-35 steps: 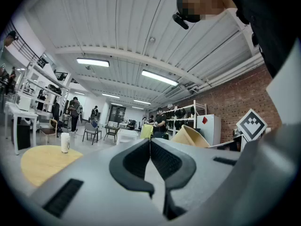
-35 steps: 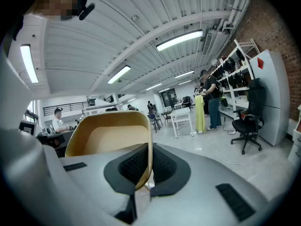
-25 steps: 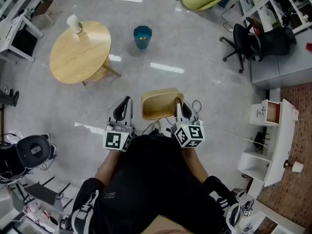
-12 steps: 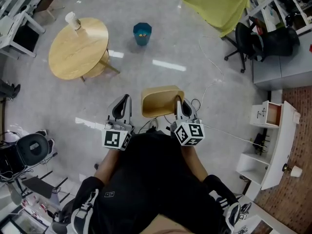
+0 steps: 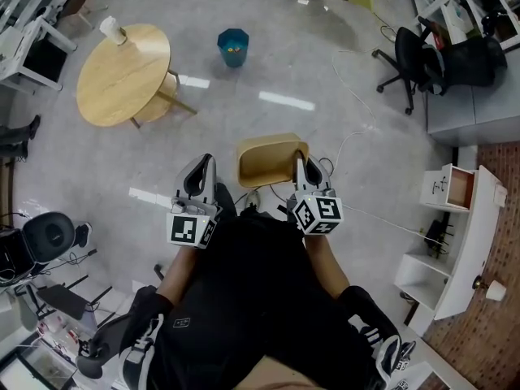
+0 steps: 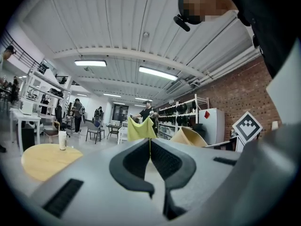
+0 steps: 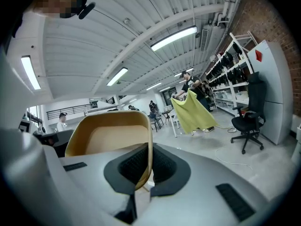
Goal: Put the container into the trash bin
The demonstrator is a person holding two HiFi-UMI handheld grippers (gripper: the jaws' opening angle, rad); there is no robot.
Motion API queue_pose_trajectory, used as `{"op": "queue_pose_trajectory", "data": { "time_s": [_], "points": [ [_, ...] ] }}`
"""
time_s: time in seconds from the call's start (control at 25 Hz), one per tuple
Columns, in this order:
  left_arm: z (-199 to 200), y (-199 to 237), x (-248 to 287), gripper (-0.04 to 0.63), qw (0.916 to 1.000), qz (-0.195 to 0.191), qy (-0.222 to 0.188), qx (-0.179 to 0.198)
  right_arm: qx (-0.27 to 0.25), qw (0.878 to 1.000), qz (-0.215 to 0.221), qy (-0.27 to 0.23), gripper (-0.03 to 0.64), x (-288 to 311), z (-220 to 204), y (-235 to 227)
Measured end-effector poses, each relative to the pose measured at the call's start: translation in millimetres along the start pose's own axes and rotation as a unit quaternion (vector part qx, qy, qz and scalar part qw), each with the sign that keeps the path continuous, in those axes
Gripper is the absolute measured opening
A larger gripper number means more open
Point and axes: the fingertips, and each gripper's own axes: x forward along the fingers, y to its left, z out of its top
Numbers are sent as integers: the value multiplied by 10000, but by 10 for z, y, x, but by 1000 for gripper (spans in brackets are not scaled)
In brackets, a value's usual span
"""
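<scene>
In the head view, the tan, shallow, round-cornered container (image 5: 270,159) hangs in front of the person, above the grey floor and between the two tools. The right tool (image 5: 299,169) grips its right wall; the left tool (image 5: 201,175) sits just beside its left side, apparently not touching. The small teal trash bin (image 5: 233,47) stands on the floor well ahead, near a round pale wooden counter (image 5: 123,74) that carries a white cup (image 5: 108,29). A white cable (image 5: 351,140) trails over the floor to the right of the way ahead. In the left gripper view, the left tool (image 6: 150,147) has its jaws together with nothing between them, and the container (image 6: 188,136) shows off to its right. In the right gripper view, the right tool (image 7: 148,163) is clamped on the container's (image 7: 110,140) thin side wall, which runs up between the dark pads, while the open tray leans off to the left. The main risk, as I judge it, is this one-sided pinch: the whole tray hangs off one thin wall, so it could swing, flex or slide out while it is carried. The bin's mouth looks small next to the tray, so a flat release may leave it caught on the rim or tip the bin over.
</scene>
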Motion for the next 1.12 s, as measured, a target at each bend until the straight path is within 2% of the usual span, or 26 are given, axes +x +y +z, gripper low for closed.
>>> {"op": "queue_pose_trajectory", "data": {
  "time_s": [0.32,0.6,0.84,1.12],
  "points": [
    [-23,-28,358,11,10000,-1,52,7,173,9998,-35,6,28,198,41,-258],
    [-110,214,980,11,9997,-34,194,-134,215,9995,-153,151,28,721,135,-507],
    [-92,589,1773,11,9993,-150,279,-174,121,9993,-193,302,28,1517,366,-703],
    [9,1318,2813,11,9984,-270,361,-329,89,9988,-264,411,28,2727,701,-801]
  ]
}}
